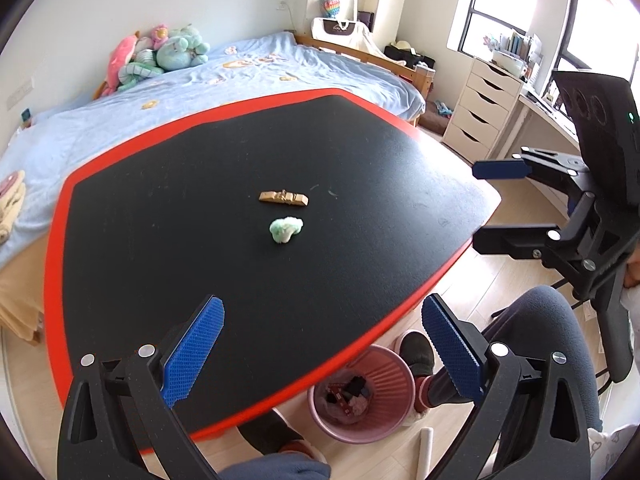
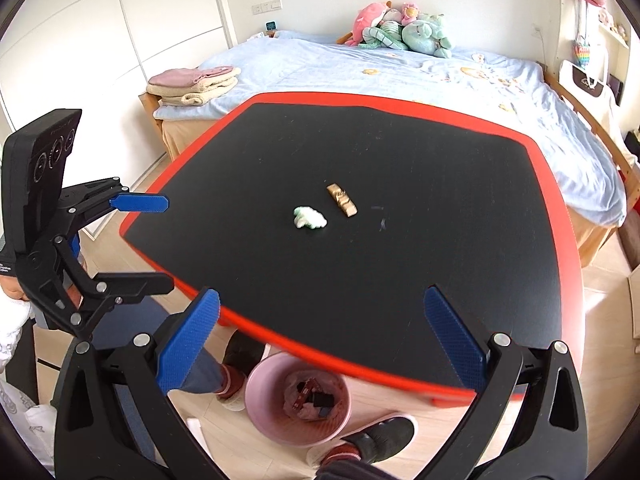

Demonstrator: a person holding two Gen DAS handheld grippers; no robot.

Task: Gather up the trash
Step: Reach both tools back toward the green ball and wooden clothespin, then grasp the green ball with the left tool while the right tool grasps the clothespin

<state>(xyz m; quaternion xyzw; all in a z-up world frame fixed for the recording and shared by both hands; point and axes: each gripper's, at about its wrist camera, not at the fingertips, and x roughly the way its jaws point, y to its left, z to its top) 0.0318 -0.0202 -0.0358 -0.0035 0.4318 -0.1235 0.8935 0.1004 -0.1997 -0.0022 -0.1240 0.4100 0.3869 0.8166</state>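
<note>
Between the blue pads of the left gripper (image 1: 322,350), spread wide, nothing is held; the right gripper (image 2: 322,344) is likewise opened wide and empty, apparently readied for picking. Both are held back over the near edge of the black table (image 2: 400,152), well apart from the trash. At the table's middle, a gold wrapper (image 2: 341,199) and a crumpled green-white wad (image 2: 309,218) lie just beside each other. Below the near edge, on the floor, a pink bin (image 2: 256,400) is placed, seemingly to receive them.
</note>
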